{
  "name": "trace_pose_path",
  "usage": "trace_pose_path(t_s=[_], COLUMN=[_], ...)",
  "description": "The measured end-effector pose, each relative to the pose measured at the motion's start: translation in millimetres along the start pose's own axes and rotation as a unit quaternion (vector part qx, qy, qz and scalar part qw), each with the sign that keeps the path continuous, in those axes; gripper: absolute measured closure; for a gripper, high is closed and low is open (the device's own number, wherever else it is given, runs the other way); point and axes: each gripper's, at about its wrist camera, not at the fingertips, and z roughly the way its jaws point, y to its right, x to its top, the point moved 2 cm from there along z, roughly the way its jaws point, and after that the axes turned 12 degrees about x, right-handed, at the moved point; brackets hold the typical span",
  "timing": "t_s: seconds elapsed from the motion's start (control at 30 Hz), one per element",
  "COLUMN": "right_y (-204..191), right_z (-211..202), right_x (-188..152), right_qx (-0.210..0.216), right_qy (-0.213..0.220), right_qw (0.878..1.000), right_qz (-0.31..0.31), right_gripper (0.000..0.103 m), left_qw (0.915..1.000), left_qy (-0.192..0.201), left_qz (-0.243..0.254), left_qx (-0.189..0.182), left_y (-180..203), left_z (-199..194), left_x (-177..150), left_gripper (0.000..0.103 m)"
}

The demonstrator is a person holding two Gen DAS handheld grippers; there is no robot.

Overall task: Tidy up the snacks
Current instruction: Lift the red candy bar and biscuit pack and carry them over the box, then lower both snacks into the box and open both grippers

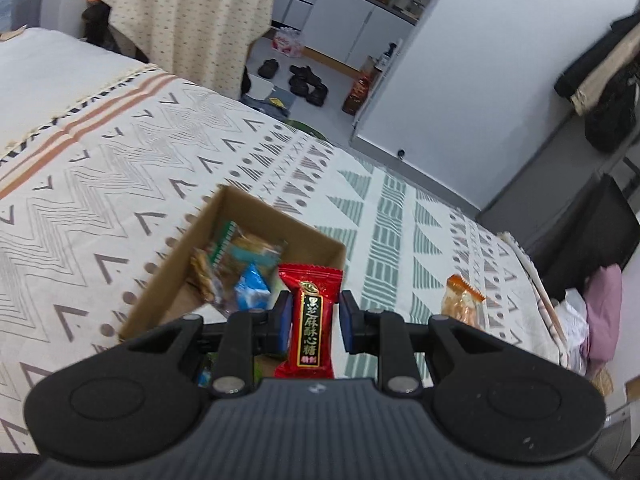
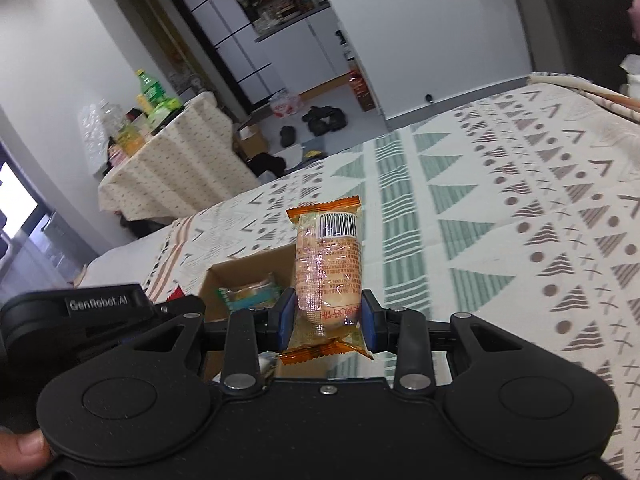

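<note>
My left gripper (image 1: 313, 322) is shut on a red candy packet (image 1: 310, 320) with black and gold lettering, held upright above the near corner of an open cardboard box (image 1: 168, 276). Inside the box lie several wrapped snacks, among them a blue packet (image 1: 251, 288). My right gripper (image 2: 328, 316) is shut on an orange-ended clear snack packet (image 2: 328, 276), held upright beside the same box (image 2: 240, 272). That orange packet (image 1: 464, 302) also shows at the right in the left wrist view. The left gripper's black body (image 2: 80, 320) appears at the left in the right wrist view.
The box sits on a bed with a patterned cream cover (image 1: 100, 184). Beyond the bed stands a cloth-covered table (image 1: 188, 12) with bottles (image 2: 150, 90). Shoes (image 1: 308, 80) lie on the floor near white cabinets. A thumb (image 2: 24, 450) shows at the lower left.
</note>
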Motion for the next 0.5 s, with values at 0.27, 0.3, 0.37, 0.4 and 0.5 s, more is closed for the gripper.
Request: trace_pose_path(t_s=[0.27, 0.3, 0.37, 0.4, 0.5], right_y=[-19.8, -21.7, -25.9, -28.7, -36.6], right_z=[28.5, 32.3, 38.0, 40.3, 47.5], right_x=[-8.3, -9.4, -10.6, -12.1, -15.6], right_qx=[0.019, 0.021, 0.024, 0.026, 0.033], right_qy=[-0.016, -0.019, -0.022, -0.023, -0.029], right_qw=[1.0, 1.0, 0.999, 0.999, 0.999], right_qz=[-0.001, -0.002, -0.002, -0.004, -0.008], right_gripper=[0.07, 0.07, 0.07, 0.07, 0.07], left_qw=[0.9997, 0.9996, 0.9995, 0.9994, 0.9987], left_qy=[0.0, -0.001, -0.004, -0.007, -0.014], left_qz=[-0.02, -0.019, -0.02, -0.023, -0.036], left_qx=[0.017, 0.02, 0.025, 0.027, 0.034], left_y=[-29.7, -32.1, -37.1, -40.5, -51.3], left_z=[-0.3, 1.0, 4.7, 6.9, 14.0], left_x=[15.6, 16.2, 17.0, 17.0, 17.6], left_gripper=[0.079, 0.079, 0.079, 0.079, 0.079])
